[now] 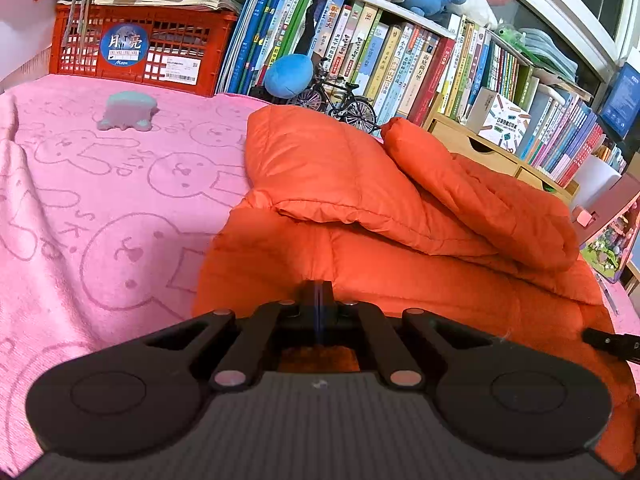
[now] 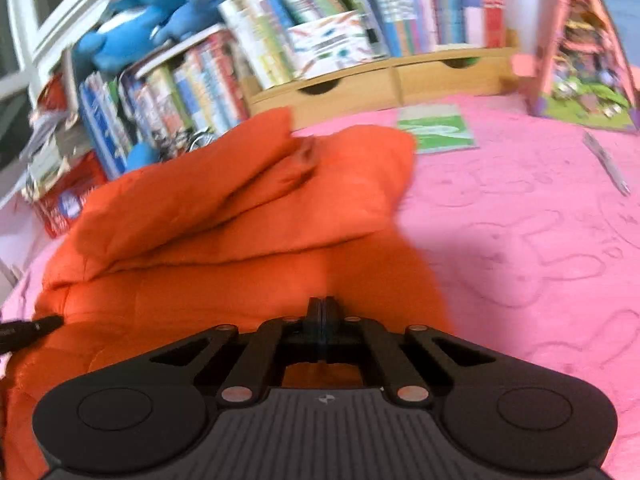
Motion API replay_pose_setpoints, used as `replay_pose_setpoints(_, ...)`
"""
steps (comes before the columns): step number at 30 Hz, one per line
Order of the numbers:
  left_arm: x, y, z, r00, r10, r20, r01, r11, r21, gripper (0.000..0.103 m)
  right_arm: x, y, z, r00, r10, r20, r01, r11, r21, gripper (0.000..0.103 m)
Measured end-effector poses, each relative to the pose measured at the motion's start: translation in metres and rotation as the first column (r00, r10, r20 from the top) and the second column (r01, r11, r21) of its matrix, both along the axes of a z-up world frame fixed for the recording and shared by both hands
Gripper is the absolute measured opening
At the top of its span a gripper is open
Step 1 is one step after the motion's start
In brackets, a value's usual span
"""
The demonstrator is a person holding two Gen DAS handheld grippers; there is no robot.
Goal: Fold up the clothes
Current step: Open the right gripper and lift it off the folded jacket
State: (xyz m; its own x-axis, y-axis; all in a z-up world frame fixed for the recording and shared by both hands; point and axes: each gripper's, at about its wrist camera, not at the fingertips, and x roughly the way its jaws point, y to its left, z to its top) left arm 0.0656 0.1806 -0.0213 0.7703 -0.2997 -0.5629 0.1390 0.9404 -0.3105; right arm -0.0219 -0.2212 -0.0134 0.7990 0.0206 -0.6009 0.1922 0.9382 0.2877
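An orange puffer jacket lies on the pink bunny-print towel, with both sleeves folded in across its body. My left gripper is shut, its tips low over the jacket's near left part. Whether any fabric is caught between them does not show. The right wrist view is blurred. There my right gripper is shut over the near middle of the jacket, with nothing visibly held. Each view shows the other gripper's black tip at the jacket's near edge: the right gripper and the left gripper.
A red crate with papers, rows of books, a model bicycle and plush toys line the back. A small grey toy lies on the towel's far left. A green booklet, a pen and a wooden drawer unit sit to the right.
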Motion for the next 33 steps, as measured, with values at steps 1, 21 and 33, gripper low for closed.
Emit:
replay_pose_setpoints(1, 0.000, 0.000, 0.000, 1.000, 0.000, 0.000, 0.000, 1.000, 0.001, 0.003, -0.003, -0.004, 0.000, 1.000, -0.015, 0.002, 0.015, 1.000, -0.006, 0.000)
replay_pose_setpoints(21, -0.033, -0.056, 0.025, 0.988, -0.150, 0.048, 0.141, 0.978, 0.153, 0.036, -0.021, 0.028, 0.017, 0.990, -0.098, 0.101, 0.112, 0.984, -0.137, 0.025)
replay_pose_setpoints(33, 0.010, -0.100, 0.015, 0.966, -0.257, -0.026, 0.258, 0.966, 0.028, 0.029, 0.053, 0.103, 0.005, 0.955, 0.297, 0.010, -0.297, 0.951, 0.081, 0.022)
